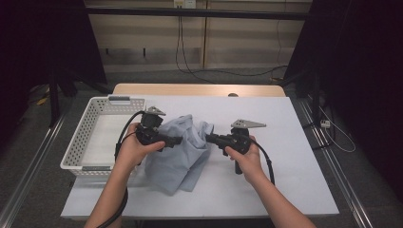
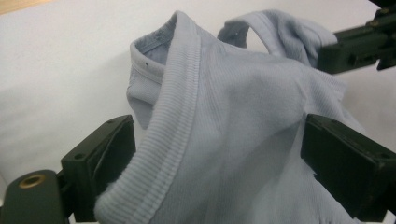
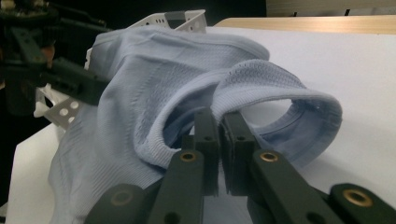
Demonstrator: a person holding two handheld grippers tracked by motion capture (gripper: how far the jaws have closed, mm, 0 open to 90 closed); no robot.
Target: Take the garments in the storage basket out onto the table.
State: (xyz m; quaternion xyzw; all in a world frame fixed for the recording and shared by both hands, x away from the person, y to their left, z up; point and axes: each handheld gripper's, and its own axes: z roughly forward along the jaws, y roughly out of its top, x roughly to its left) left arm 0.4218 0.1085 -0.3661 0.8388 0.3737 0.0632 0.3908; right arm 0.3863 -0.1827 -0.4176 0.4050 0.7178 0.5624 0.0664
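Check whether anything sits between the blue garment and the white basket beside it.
Nothing visible does. The light blue garment lies on the white table cover right beside the white basket, with no object between them. The right gripper is shut on its ribbed edge; the left gripper straddles its other side, jaws open.

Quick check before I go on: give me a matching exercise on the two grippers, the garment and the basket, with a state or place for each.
1 left gripper
2 right gripper
3 light blue garment
4 white basket

A at the table's left edge
B jaws apart, cloth between them
C lifted between both grippers
D jaws pinched on a ribbed hem

Pairs: 1-B, 2-D, 3-C, 4-A
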